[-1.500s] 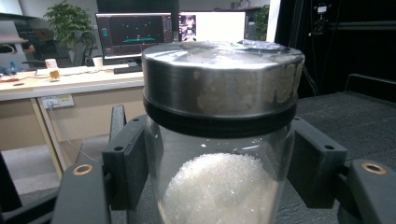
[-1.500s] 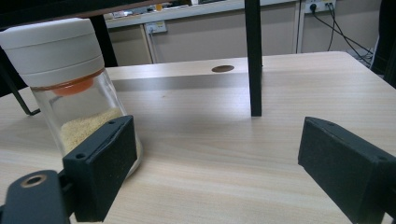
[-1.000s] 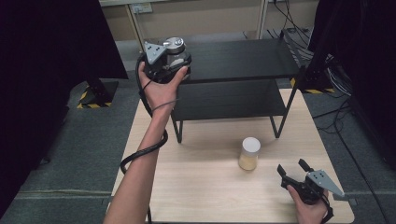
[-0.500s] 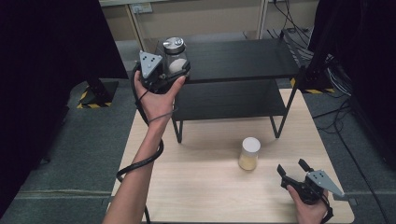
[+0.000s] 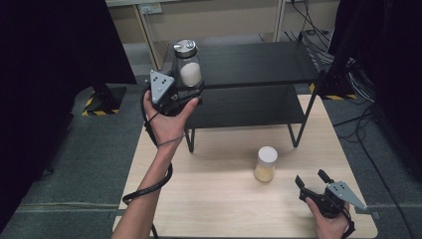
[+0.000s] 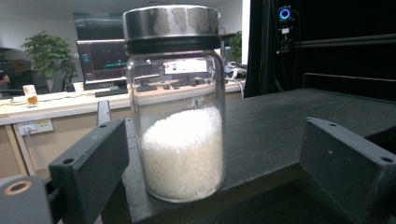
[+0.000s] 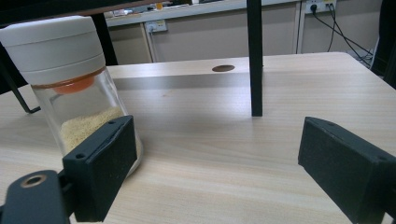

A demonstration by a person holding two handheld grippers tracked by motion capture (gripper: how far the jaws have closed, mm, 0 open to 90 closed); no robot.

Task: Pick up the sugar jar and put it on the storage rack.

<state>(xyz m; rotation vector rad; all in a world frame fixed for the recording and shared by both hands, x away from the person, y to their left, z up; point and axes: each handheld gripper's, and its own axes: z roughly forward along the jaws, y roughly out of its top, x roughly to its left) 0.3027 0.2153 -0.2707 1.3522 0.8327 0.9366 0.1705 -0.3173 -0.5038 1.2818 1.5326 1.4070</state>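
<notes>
A glass jar point(image 5: 188, 67) with a metal lid, part full of white grains, stands upright at the front left corner of the black rack's top shelf point(image 5: 259, 62). My left gripper point(image 5: 185, 90) sits just in front of and below it. Its jaws have just been opening and now stand wide. In the left gripper view the jar point(image 6: 175, 116) rises between them with a gap on each side of my left gripper point(image 6: 215, 172). My right gripper point(image 5: 310, 178) rests open at the table's near right, close to a white-lidded jar point(image 5: 265, 164) of yellowish grains. That jar point(image 7: 70, 93) stands beside the left jaw of my right gripper point(image 7: 219, 163), untouched.
The black two-tier rack takes up the far half of the wooden table point(image 5: 224, 204); its thin legs point(image 7: 254, 60) stand on the tabletop. The left gripper's cable point(image 5: 149, 186) hangs along the forearm over the table's left edge. Grey floor surrounds the table.
The left gripper let go of the white-grain jar, which now stands free on the top shelf. The hand then dropped and drew back toward the person. The right hand kept still.
</notes>
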